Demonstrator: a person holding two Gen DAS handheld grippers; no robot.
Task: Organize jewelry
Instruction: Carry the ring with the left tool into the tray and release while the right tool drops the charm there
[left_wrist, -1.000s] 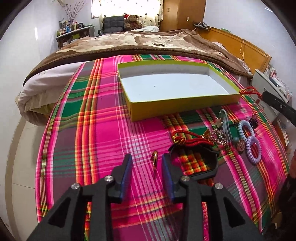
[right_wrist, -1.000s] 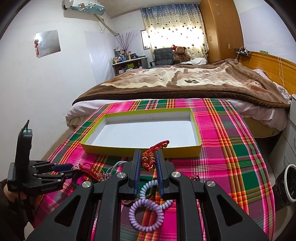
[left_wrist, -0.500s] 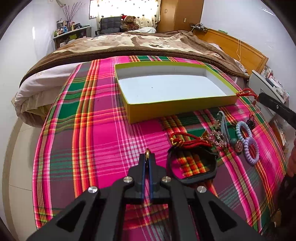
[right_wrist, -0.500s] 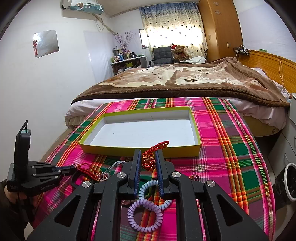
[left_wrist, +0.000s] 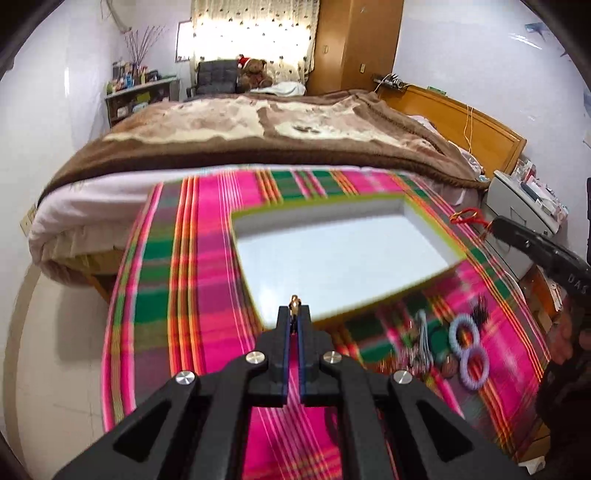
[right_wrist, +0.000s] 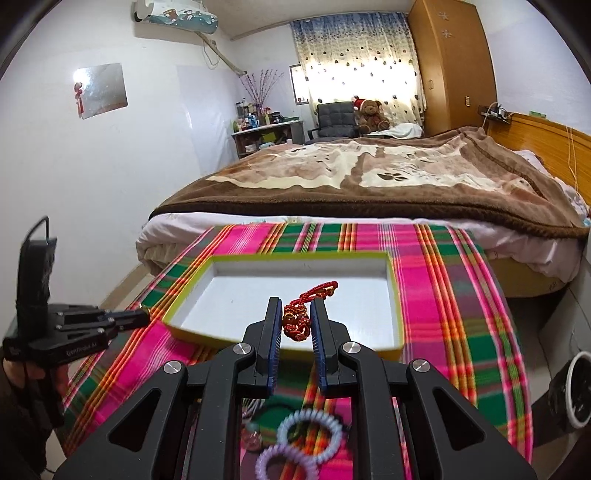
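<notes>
Both hand-held grippers have risen from the cloth since 0.5 s ago and now hang over the near edge of the box (left_wrist: 343, 258); the left hand-held gripper (left_wrist: 294, 317) has its jaws pressed together, pinching a small gold ring (left_wrist: 294, 301) that pokes up at the fingertips, above the box's near left corner; the right hand-held gripper (right_wrist: 294, 317) has its jaws slightly parted, and whether they still grip the red knotted cord (right_wrist: 299, 317) between them I cannot tell; the cord's loop reaches forward above the white floor of the box; the yellow-green-rimmed box sits on a counter (left_wrist: 177, 295) covered in pink and green plaid cloth; 2 coiled hair ties (left_wrist: 469, 347), lilac and pale blue, lie on the cloth near the box beside a blurred cluster of other trinkets (left_wrist: 421, 343); a bed (right_wrist: 369, 177) with a brown blanket lies beyond the counter.
</notes>
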